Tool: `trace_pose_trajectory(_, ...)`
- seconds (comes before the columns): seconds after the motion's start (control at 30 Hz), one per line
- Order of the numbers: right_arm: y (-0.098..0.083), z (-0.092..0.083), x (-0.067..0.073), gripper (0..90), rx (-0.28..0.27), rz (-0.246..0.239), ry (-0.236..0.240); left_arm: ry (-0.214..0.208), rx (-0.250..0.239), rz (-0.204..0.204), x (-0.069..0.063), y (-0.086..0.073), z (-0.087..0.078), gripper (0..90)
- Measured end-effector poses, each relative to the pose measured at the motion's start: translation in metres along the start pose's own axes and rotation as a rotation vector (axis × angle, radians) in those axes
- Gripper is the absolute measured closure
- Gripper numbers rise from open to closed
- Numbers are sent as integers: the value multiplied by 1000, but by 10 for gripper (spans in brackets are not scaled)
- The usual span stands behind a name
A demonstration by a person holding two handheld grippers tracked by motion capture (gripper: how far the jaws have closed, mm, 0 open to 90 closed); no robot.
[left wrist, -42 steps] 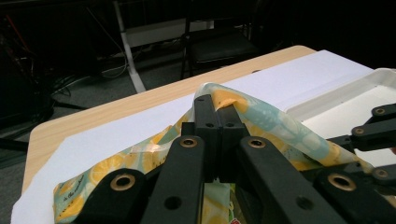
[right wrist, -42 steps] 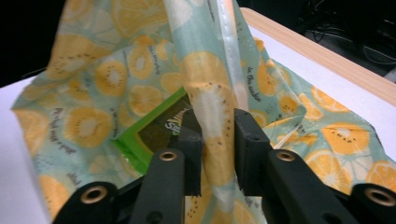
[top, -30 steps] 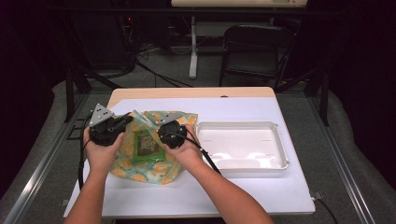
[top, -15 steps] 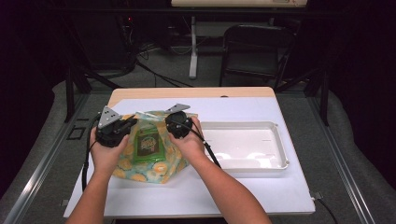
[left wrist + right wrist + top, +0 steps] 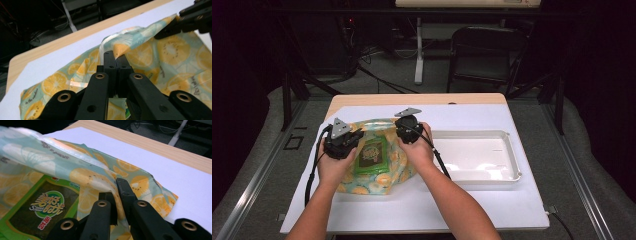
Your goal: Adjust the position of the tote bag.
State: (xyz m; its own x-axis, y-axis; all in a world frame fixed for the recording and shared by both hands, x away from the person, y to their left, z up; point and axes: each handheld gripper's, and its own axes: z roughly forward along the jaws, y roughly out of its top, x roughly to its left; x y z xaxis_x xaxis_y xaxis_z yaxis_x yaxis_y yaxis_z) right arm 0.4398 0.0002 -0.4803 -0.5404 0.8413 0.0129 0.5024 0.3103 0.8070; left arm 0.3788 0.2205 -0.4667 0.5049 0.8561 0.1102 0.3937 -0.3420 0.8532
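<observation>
green packet (image 5: 37, 207) cut off, label partly covered

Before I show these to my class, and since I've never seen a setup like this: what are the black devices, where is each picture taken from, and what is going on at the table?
A person sits at a table and holds a hand-operated clamp with two black jaws in each hand. The high view looks down from above: the left tool and the right tool are both at a lemon-print bag. The other two pictures come from small cameras riding on the tools, looking along their jaws. In the left gripper view, the jaws are shut on the bag's upper edge; in the right gripper view, the other tool's jaws pinch that same edge farther along. Through the bag's film you can see a green packet inside. Beside the bag lies a white tray with nothing in it.
</observation>
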Motion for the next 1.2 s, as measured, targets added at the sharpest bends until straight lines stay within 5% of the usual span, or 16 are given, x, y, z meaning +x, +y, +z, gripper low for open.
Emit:
trace_pose_trajectory(0.27, -3, 8, -4, 878, 38, -4, -28, -5, 40, 1, 0, -7, 11, 868)
trace_pose_trajectory(0.47, -5, 12, -8, 876, 55, 9, -37, -45, 50, -25, 1, -6, 9, 665)
trace_pose_trajectory(0.67, -5, 13, -9, 871, 56, 16, -36, -87, 37, -68, 3, -3, -10, 544)
trace_pose_trajectory(0.9, -7, 15, -10, 866, 52, 18, -21, -50, 87, -7, -5, -13, -31, 511)
trace_pose_trajectory(1.2, -8, 17, -5, 858, 52, 21, -15, -32, 112, -59, -2, -38, -28, 484)
